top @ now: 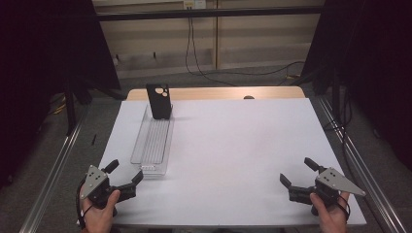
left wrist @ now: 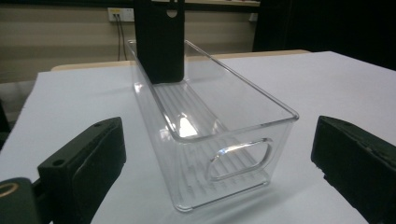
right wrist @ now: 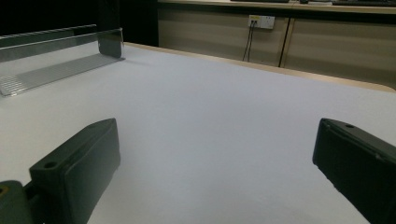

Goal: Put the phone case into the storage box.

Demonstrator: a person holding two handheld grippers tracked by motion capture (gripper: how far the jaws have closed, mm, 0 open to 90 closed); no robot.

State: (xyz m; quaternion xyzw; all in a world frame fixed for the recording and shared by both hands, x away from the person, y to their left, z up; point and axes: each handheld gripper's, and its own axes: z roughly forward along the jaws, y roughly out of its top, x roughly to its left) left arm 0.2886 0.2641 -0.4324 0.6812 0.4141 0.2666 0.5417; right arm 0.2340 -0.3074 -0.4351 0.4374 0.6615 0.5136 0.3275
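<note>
My left gripper (top: 127,175): jaws spread, empty, near clear bin (top: 153,145)
My right gripper (top: 299,174): jaws spread, empty
Phone case (top: 159,101): upright in bin

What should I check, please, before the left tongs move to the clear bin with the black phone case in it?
1. Left tongs open: ok, jaws wide apart.
2. Left tongs empty: ok.
3. Clear bin straight ahead of them: ok, its near end lies between the jaws in the left gripper view.
4. Phone case stands at the bin's far end: ok, upright.
5. Case leaning on the bin's end wall: cannot tell.
6. Right tongs out of the way: ok, open over the white table.
</note>
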